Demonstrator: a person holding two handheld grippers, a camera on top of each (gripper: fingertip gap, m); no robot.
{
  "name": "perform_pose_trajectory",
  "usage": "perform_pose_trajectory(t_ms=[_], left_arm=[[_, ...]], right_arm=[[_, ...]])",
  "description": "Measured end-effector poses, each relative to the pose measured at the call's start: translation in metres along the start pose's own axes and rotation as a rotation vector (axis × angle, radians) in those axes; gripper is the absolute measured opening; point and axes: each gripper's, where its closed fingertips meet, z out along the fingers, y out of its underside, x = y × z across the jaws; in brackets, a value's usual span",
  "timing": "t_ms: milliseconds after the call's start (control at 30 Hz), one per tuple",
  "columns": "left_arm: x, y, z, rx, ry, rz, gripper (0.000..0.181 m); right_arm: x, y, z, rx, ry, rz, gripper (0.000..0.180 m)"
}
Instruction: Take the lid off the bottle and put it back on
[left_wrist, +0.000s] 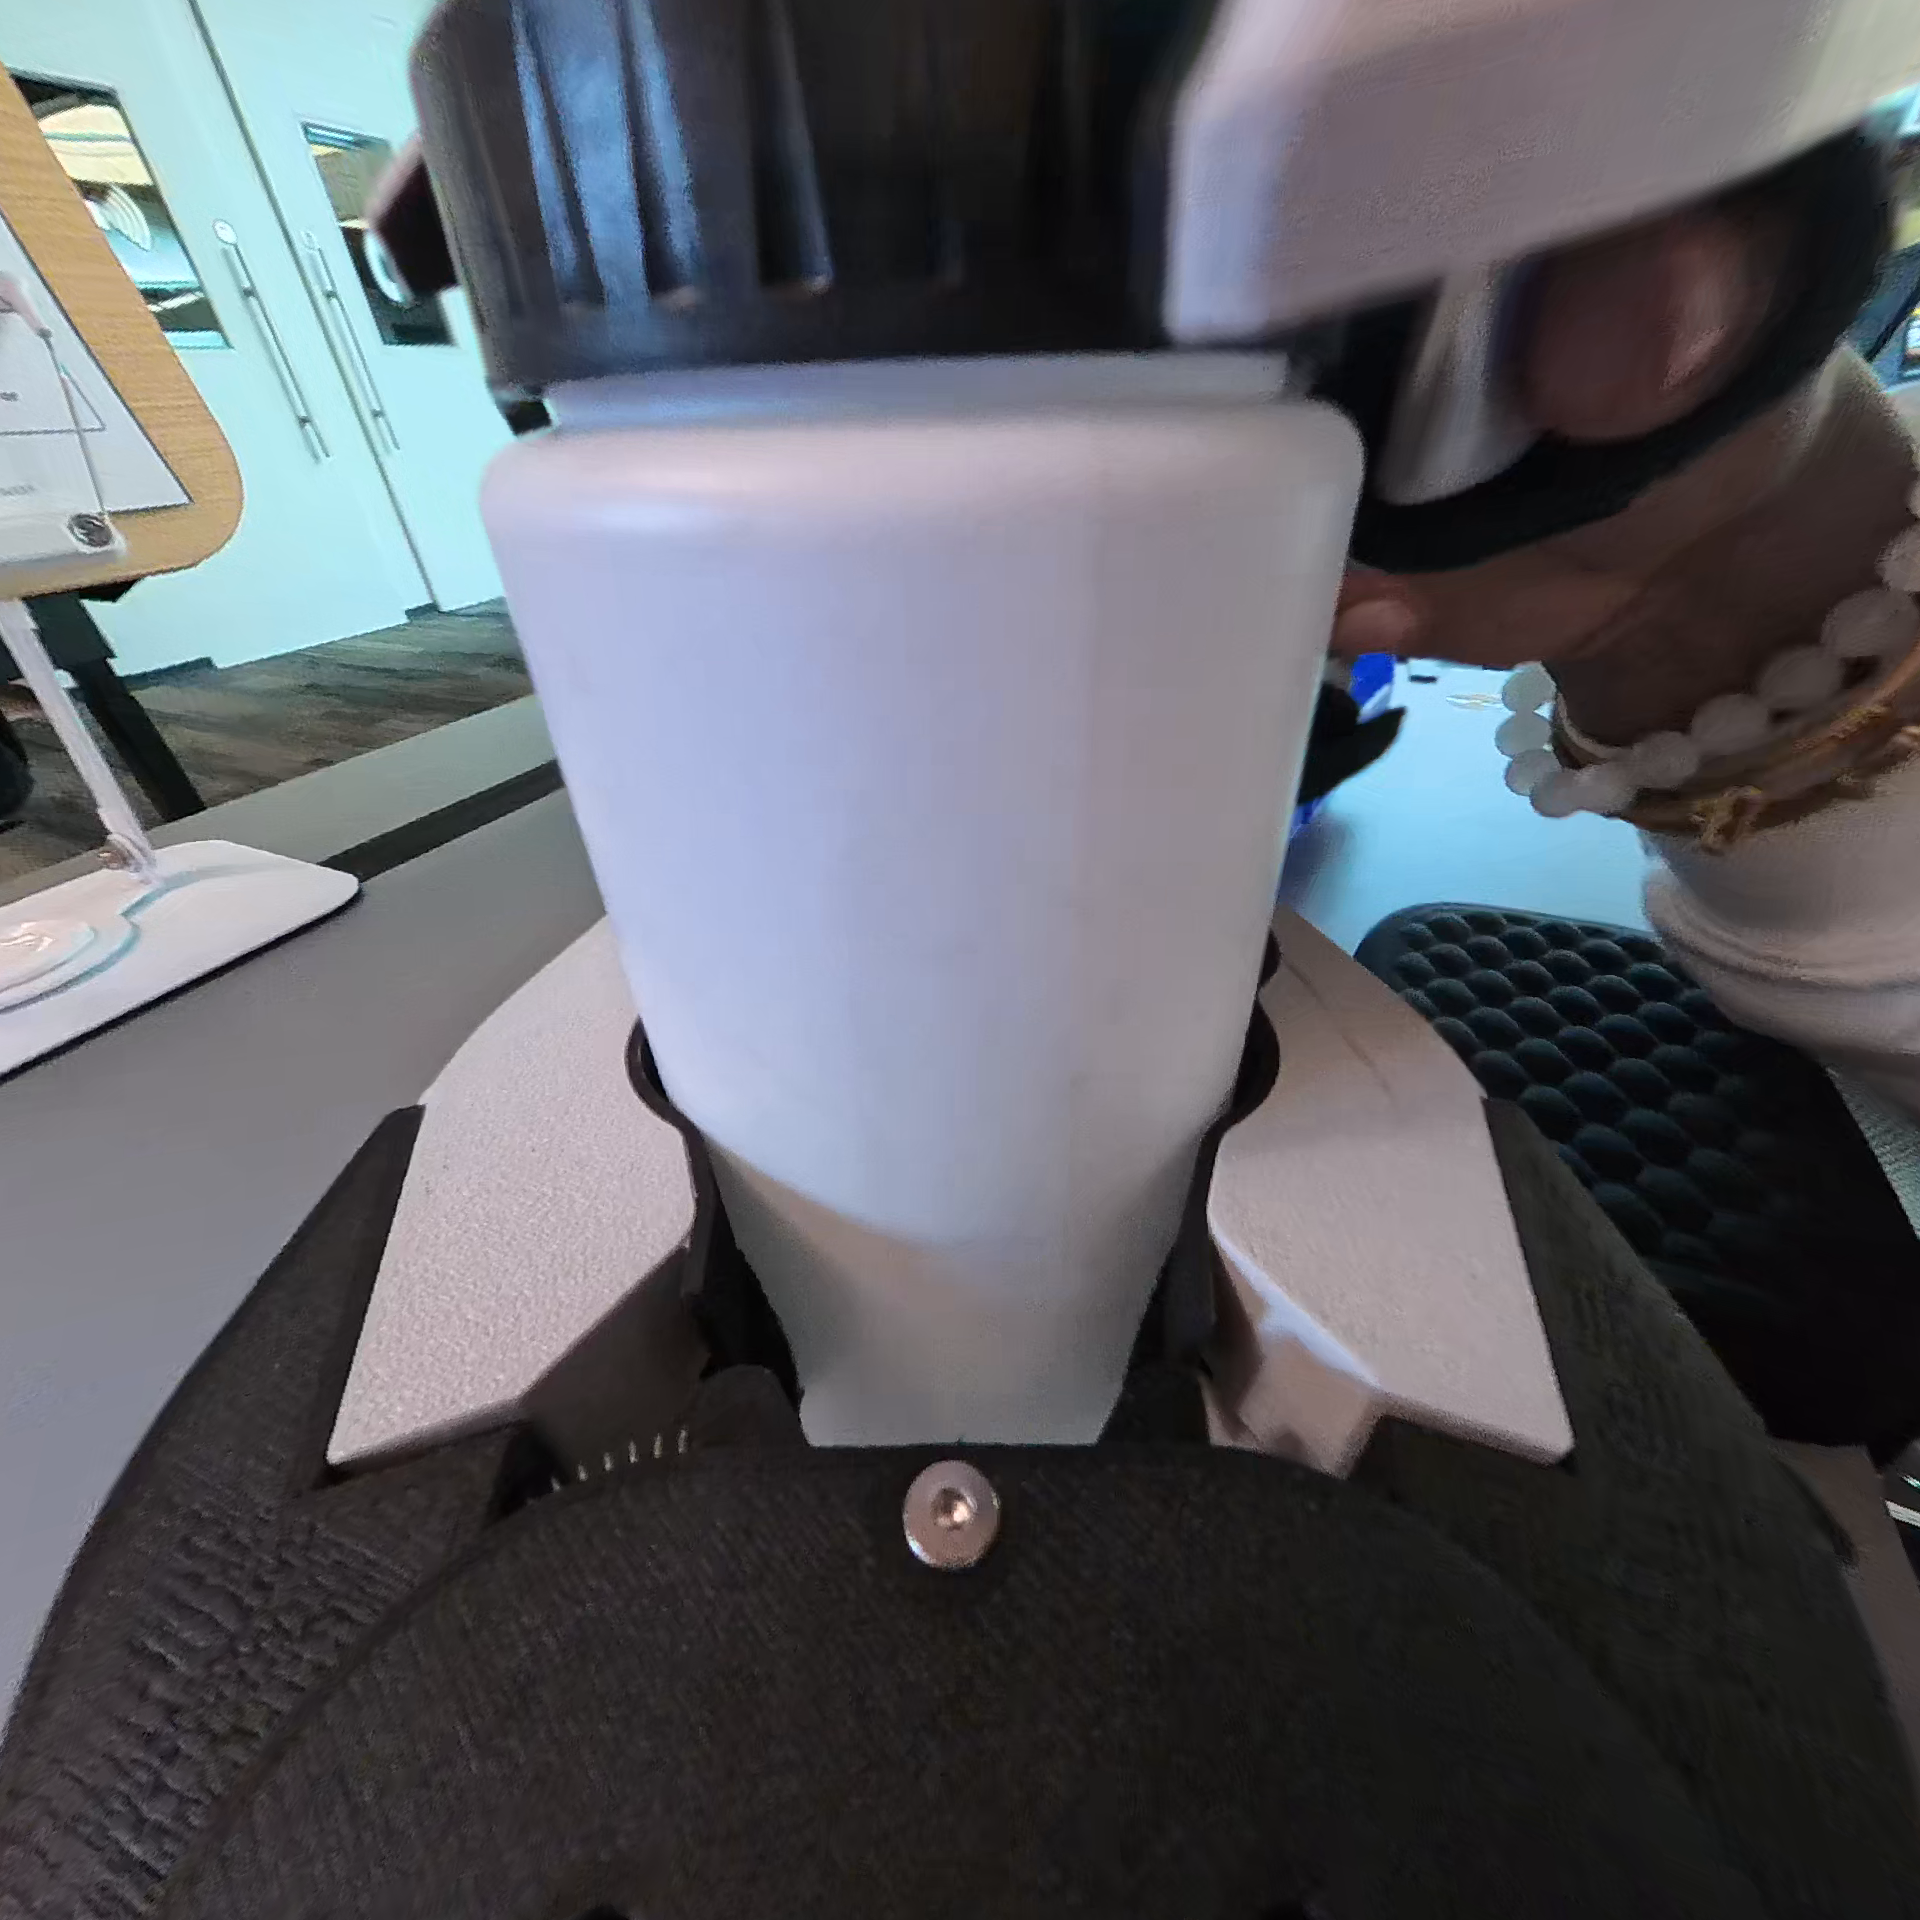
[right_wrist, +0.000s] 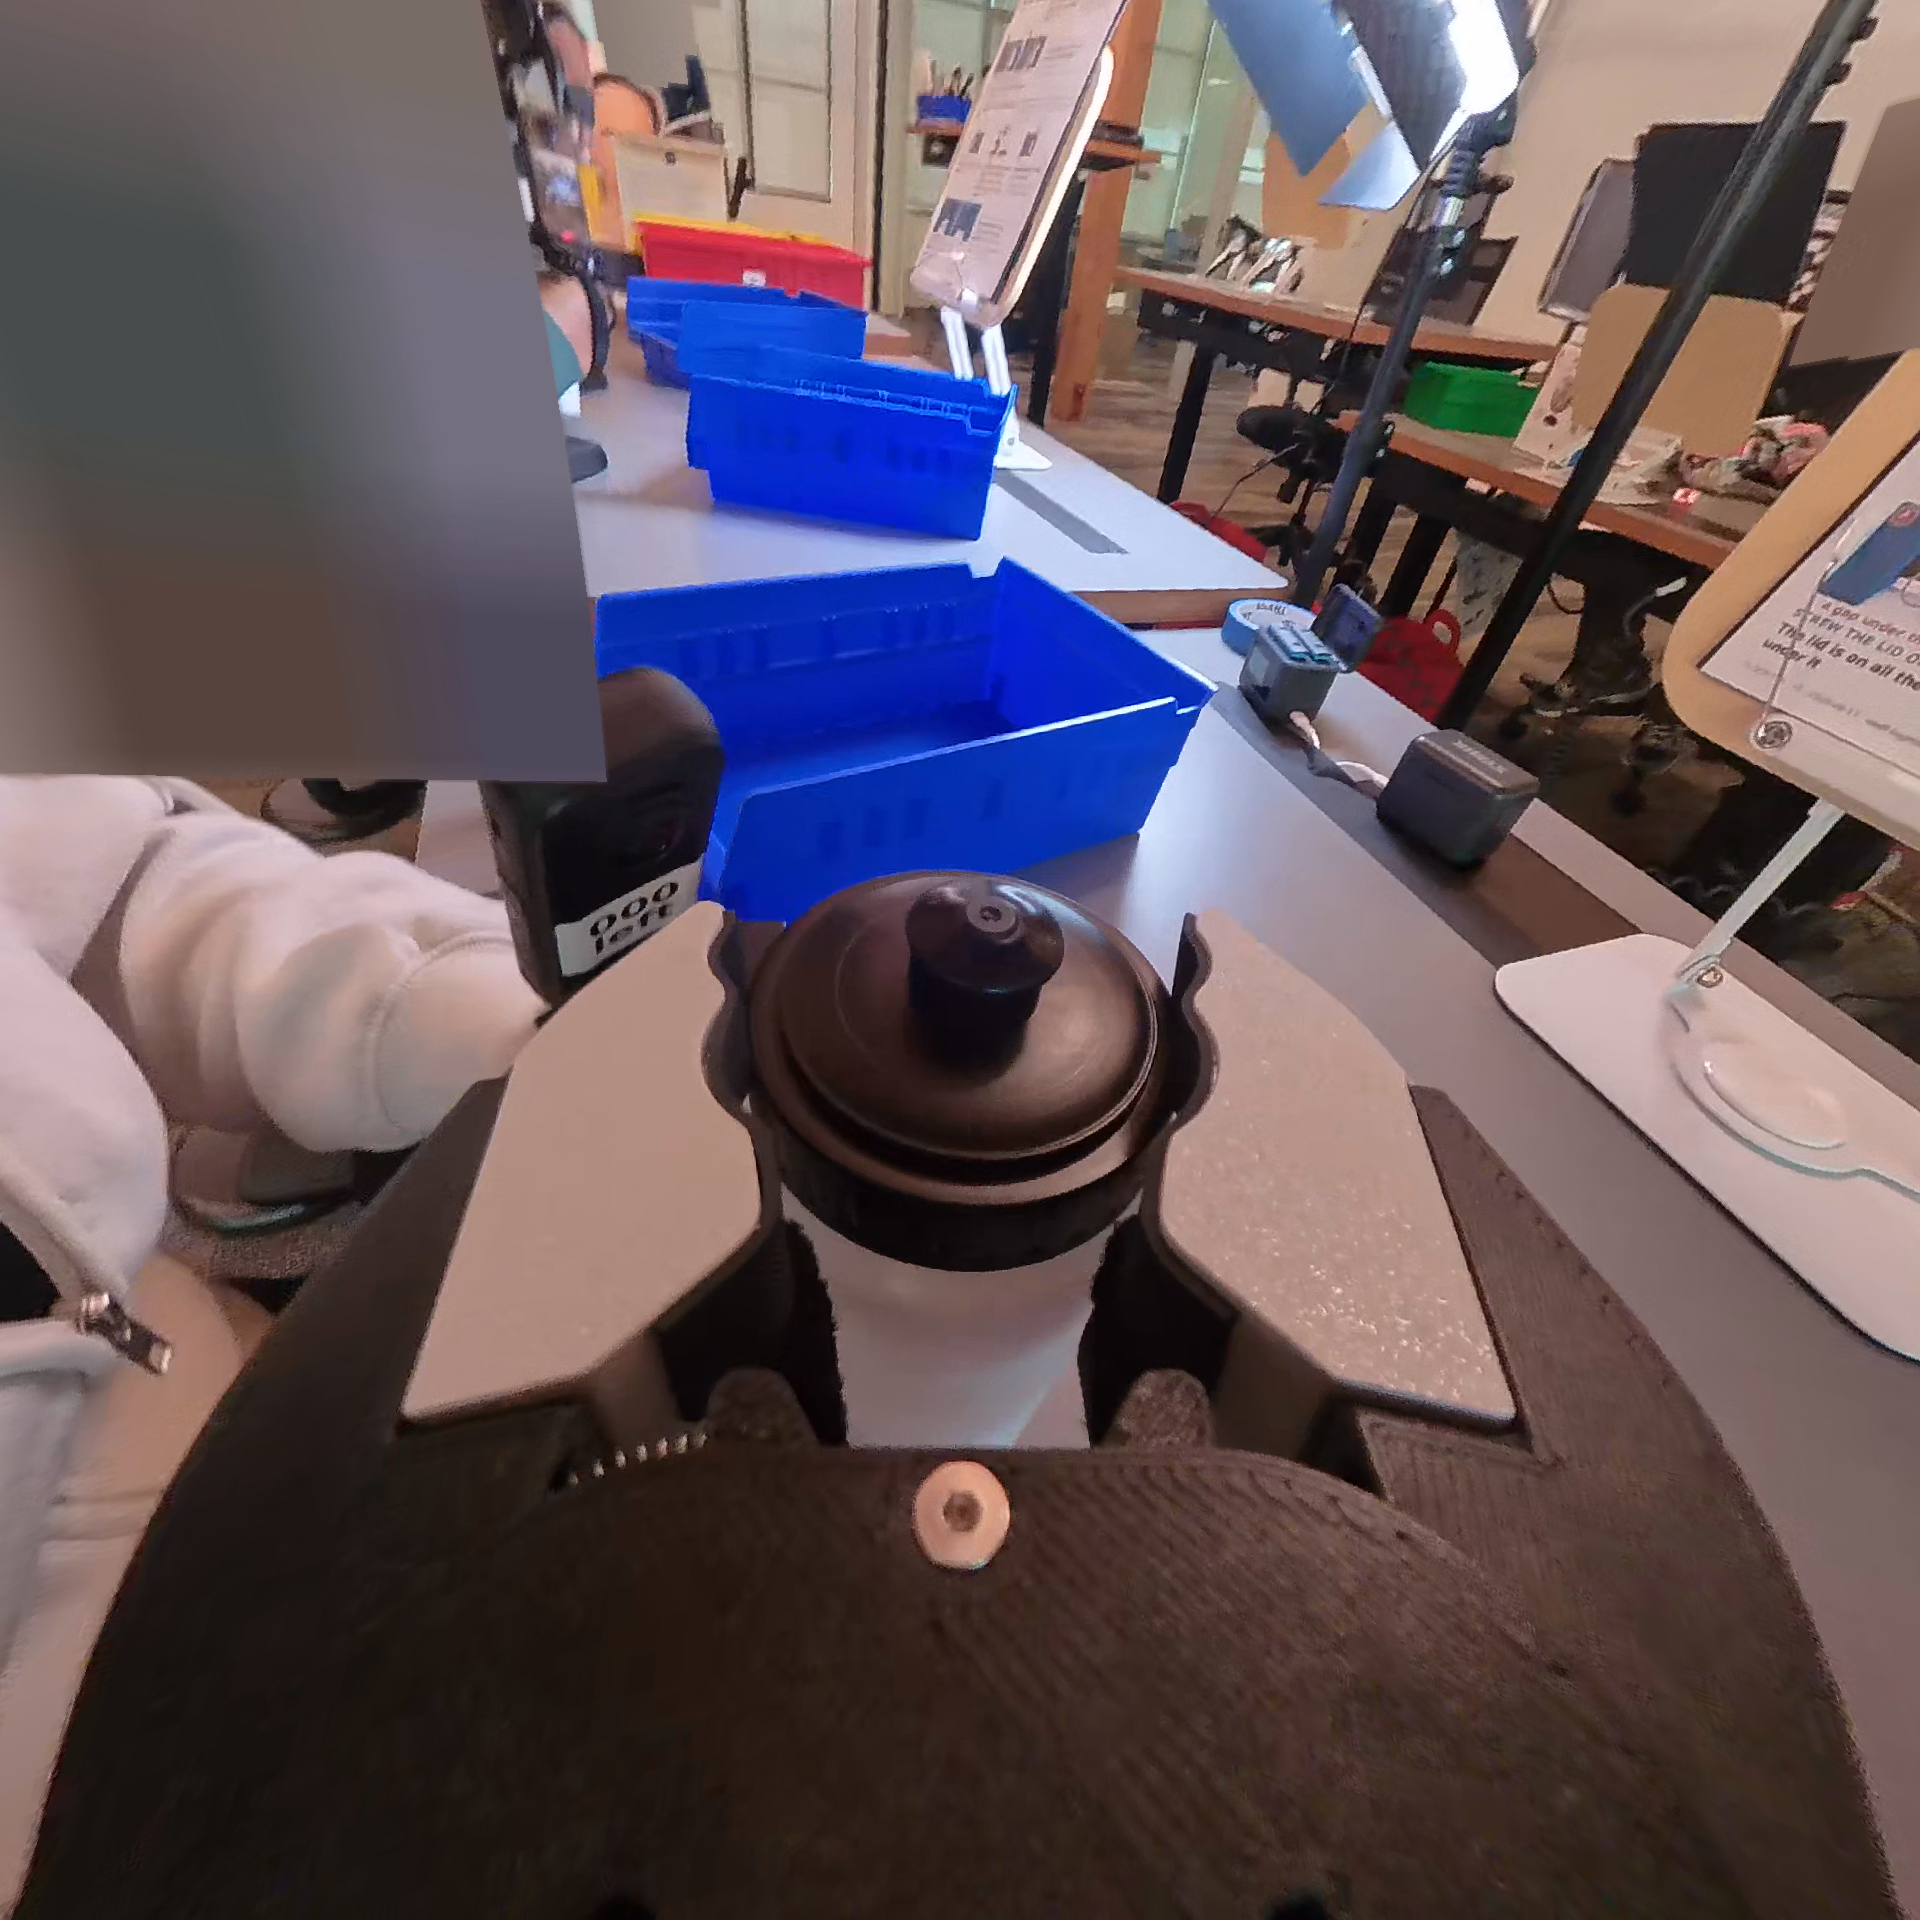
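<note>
1. The left gripper (left_wrist: 951, 1049) is closed on the smooth white plastic bottle (left_wrist: 925, 810), body wedged between its grey fingers (left_wrist: 540, 1226).
2. The right gripper (right_wrist: 956, 1039) clamps the ribbed black screw lid (right_wrist: 956, 1081), seated on the bottle neck directly between its fingertips.
3. An open blue plastic bin (right_wrist: 935, 717) sits beyond the right gripper.

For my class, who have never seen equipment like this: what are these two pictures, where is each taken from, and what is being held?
No robot here: a person holds a two-fingered grasping tool in each hand, and each tool carries a camera looking along its fingers. In the left wrist view, the left tool clamps the body of a white plastic bottle. In the right wrist view, the right tool closes around the bottle's round black screw lid, which sits on the bottle's neck. They are above a grey table that holds an open blue plastic bin and a white stand base.
</note>
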Motion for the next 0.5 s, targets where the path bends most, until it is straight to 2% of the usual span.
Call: perform_pose_trajectory(t_ms=[33, 100, 167, 200, 267, 400, 500], left_arm=[[0.001, 0.0, 0.0, 0.001, 0.014, -0.003, 0.104], [0.004, 0.0, 0.0, 0.006, 0.038, -0.001, 0.104], [0.006, -0.001, 0.0, 0.011, 0.049, -0.002, 0.104], [0.005, -0.001, 0.0, 0.012, 0.047, -0.004, 0.104], [0.005, -0.001, -0.001, 0.012, 0.043, -0.001, 0.103], [0.005, -0.001, -0.001, 0.013, 0.028, -0.01, 0.103], [0.006, 0.0, 0.0, 0.005, 0.032, 0.0, 0.103]], right_arm=[[0.0, 0.002, 0.0, -0.019, -0.025, -0.017, 0.081], [-0.003, 0.012, 0.003, -0.083, -0.115, -0.018, 0.104], [-0.012, 0.023, 0.004, -0.152, -0.238, -0.007, 0.099], [-0.011, 0.022, 0.004, -0.137, -0.244, 0.004, 0.096], [-0.012, 0.02, 0.005, -0.103, -0.237, 0.015, 0.09], [-0.009, 0.016, 0.005, -0.001, -0.162, 0.06, 0.089], [-0.008, 0.016, 0.002, 0.011, -0.128, 0.066, 0.088]])
